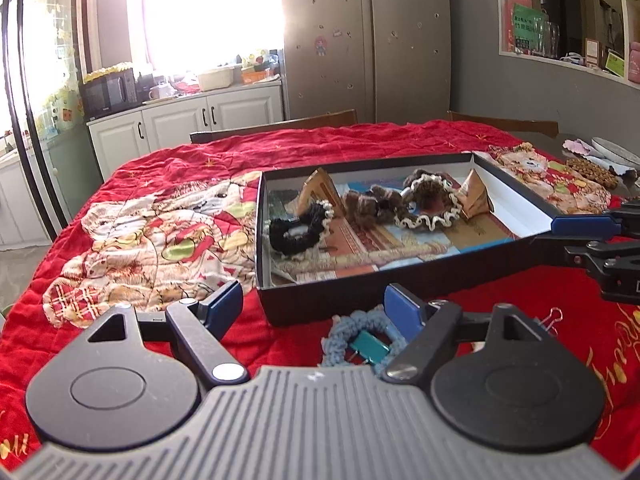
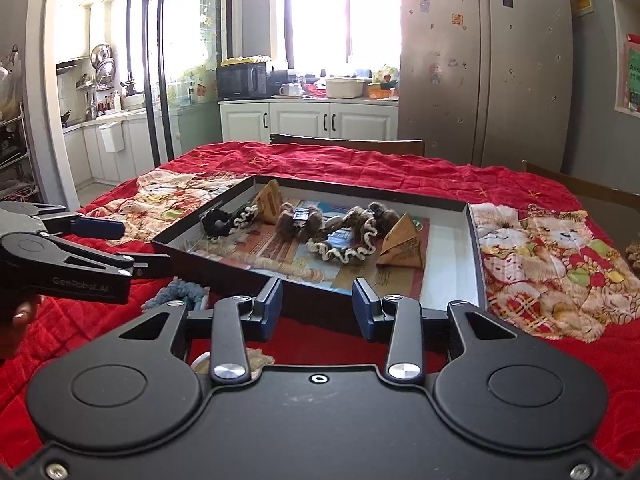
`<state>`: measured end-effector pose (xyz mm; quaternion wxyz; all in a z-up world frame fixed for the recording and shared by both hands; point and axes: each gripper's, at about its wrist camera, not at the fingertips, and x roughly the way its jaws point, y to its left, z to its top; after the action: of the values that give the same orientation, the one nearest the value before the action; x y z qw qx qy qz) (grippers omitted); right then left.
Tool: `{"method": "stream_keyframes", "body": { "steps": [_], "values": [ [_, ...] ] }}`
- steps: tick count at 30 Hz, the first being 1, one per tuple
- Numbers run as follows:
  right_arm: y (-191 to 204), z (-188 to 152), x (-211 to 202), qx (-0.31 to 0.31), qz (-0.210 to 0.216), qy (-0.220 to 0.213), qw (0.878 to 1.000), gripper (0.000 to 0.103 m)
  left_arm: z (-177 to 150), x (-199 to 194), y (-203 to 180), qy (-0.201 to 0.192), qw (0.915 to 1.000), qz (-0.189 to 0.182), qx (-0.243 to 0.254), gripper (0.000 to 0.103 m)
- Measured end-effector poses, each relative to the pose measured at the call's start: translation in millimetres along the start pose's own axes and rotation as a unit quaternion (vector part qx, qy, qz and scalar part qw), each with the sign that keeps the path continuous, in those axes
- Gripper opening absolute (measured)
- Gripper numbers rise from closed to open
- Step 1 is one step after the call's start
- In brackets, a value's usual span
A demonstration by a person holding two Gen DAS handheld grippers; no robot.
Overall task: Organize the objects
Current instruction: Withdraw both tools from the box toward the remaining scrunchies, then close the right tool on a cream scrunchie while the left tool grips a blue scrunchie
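A shallow black box lies on the red quilt and holds a black scrunchie, a furry brown scrunchie, a cream-frilled scrunchie and two brown paper pyramids. A blue knitted scrunchie with a teal binder clip lies on the quilt in front of the box, by my left gripper, which is open and empty. My right gripper is open and empty at the box's near wall.
A small pink binder clip lies on the quilt to the right. A beaded item and a plate sit at the table's far right. Wooden chairs stand behind the table. Cabinets and a fridge are beyond.
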<state>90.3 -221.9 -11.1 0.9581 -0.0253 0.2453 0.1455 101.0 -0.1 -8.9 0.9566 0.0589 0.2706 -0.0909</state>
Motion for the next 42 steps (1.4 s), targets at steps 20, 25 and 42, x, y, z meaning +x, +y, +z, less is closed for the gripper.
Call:
{"method": "stream_keyframes", "body": {
  "steps": [20, 25, 42],
  "values": [
    [26.2, -28.4, 18.7, -0.072, 0.052, 0.070, 0.994, 0.036, -23.2, 24.2, 6.3, 0.060, 0.9978, -0.027, -0.001, 0.053],
    [30.6, -31.9, 28.9, -0.087, 0.058, 0.089, 0.991, 0.032, -24.1, 25.9, 7.4, 0.061, 0.9975, -0.035, -0.006, 0.046],
    [29.9, -33.4, 39.2, -0.081, 0.068, 0.087, 0.991, 0.013, -23.7, 24.6, 4.6, 0.059, 0.9968, -0.053, -0.004, 0.011]
  ]
}}
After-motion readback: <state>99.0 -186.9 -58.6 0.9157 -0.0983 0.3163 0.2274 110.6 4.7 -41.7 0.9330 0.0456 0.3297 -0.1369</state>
